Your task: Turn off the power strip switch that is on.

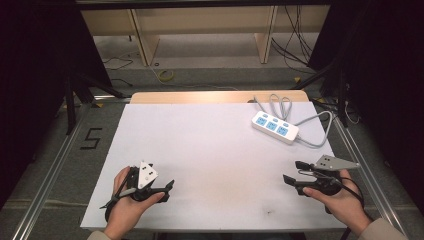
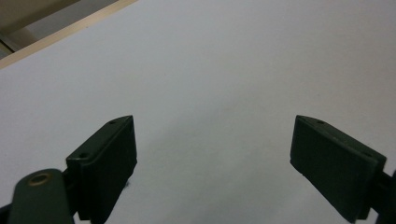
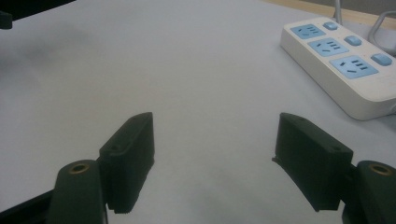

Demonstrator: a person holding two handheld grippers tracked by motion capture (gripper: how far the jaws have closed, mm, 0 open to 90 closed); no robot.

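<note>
The left hand-held gripper is being held low over the near left part of the table, its jaws being kept wide apart with nothing between them. In the left gripper view the same hand-held gripper is being seen over bare white surface, with a strip of the table's wooden edge being caught at the upper left. The left hand is being wrapped around the body of the tool, and a grey three-cornered plate is being carried on top.

The right hand-held gripper is being held by the right hand at the near right, its jaws likewise being kept spread and empty, pointing toward the table's middle. From the right gripper view, the right hand-held gripper is being seen just above the white surface.

A white power strip with blue sockets is lying at the far right of the table, well apart from both tools; its grey cable is being shown looping behind and beside it in the high view. In the right gripper view the power strip is being seen closer, at the upper right, with three blue sockets and three small blue switches being made out
</note>
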